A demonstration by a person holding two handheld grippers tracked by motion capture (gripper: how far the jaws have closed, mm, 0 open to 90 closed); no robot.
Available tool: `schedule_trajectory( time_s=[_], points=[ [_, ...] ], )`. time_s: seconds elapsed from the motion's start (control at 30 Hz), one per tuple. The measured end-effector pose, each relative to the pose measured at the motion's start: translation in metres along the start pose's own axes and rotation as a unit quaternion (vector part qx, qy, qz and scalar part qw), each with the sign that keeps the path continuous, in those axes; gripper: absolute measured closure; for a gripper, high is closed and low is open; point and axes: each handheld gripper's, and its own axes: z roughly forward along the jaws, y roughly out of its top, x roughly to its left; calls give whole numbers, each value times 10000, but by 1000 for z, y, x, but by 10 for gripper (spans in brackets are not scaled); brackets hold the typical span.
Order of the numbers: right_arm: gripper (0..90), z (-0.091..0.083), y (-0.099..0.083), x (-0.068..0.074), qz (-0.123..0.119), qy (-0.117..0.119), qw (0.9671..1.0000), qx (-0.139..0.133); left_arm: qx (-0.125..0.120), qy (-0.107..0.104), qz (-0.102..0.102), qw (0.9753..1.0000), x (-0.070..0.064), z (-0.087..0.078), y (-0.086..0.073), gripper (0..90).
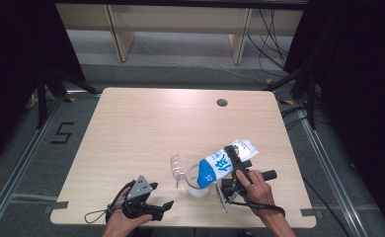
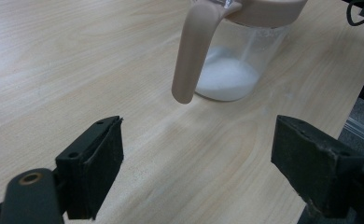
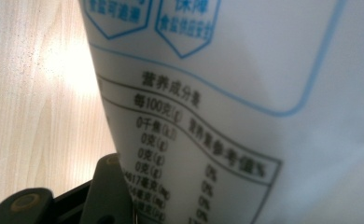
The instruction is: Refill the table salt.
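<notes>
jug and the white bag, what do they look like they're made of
The jug looks like clear, glossy plastic: white powder shows through its wall, and the beige rim and handle look like matte plastic. The white bag, clamped in the right gripper, seems a thin, smooth printed plastic film with a soft sheen, though coated paper is possible.

Jaws wide; jug [image 2: 236, 51] ahead (salt, perhaps).

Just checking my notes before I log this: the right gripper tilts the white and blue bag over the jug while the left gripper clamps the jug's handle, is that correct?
Not quite: the left gripper is open, short of the jug's handle, as the left gripper view shows. The right gripper does tilt the white and blue bag over the jug.
</notes>
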Motion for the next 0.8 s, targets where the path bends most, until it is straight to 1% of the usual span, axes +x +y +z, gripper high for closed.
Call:
schedule_trajectory(
  time_s=[0.03, 0.07, 0.27, 0.3, 0.33, 0.37, 0.4, 0.43, 0.5, 0.53, 0.57, 0.6, 0.63, 0.7, 0.8],
  points=[
    [528, 0, 0, 1, 73, -3, 10000, 32, -1, -4, 6, 10000, 0, 0, 0, 164],
    [528, 0, 0, -1, -57, -19, 10000, -4, 1, -2, 0, 10000, 0, 0, 0, 164],
    [530, 0, 0, 0, 1, -8, 10000, 10, 0, -36, -1, 10000, 0, 0, 0, 164],
    [531, 1, -1, 0, -43, -64, 10000, -62, 2, -33, -5, 10000, 0, 0, 0, 164],
    [531, 1, -1, -2, -110, -71, 9999, -77, 1, -30, -4, 10000, 0, 0, 0, 164],
    [531, 1, -1, -4, -230, -134, 9995, -146, 1, -32, -5, 10000, 0, 0, 0, 164],
    [531, 1, -1, -4, -243, -127, 9995, -141, -1, -33, -4, 10000, 0, 0, 0, 164],
    [531, 1, -1, -2, -154, -93, 9998, -83, -2, -33, -3, 10000, 0, 0, 0, 164],
    [531, 1, -1, -4, -282, -136, 9994, -159, -1, -34, -4, 10000, 0, 0, 0, 164],
    [531, 1, -1, -4, -269, -136, 9994, -153, -2, -34, -5, 10000, 0, 0, 0, 164],
    [531, 0, -1, 0, -11, -99, 9999, -50, -2, -31, -4, 10000, 0, 0, 0, 164],
    [531, -1, -1, 0, 18, -56, 10000, -7, -1, -32, -7, 10000, 0, 0, 0, 164],
    [532, -1, -1, 0, 0, -82, 10000, -17, 1, -33, -5, 10000, 0, 0, 0, 164],
    [533, -1, -1, 0, -4, -37, 10000, 30, 4, -33, -3, 10000, 0, 0, 0, 164],
    [533, -1, -1, 0, -8, -53, 10000, 14, 0, -35, -8, 10000, 0, 0, 0, 164]
  ],
)
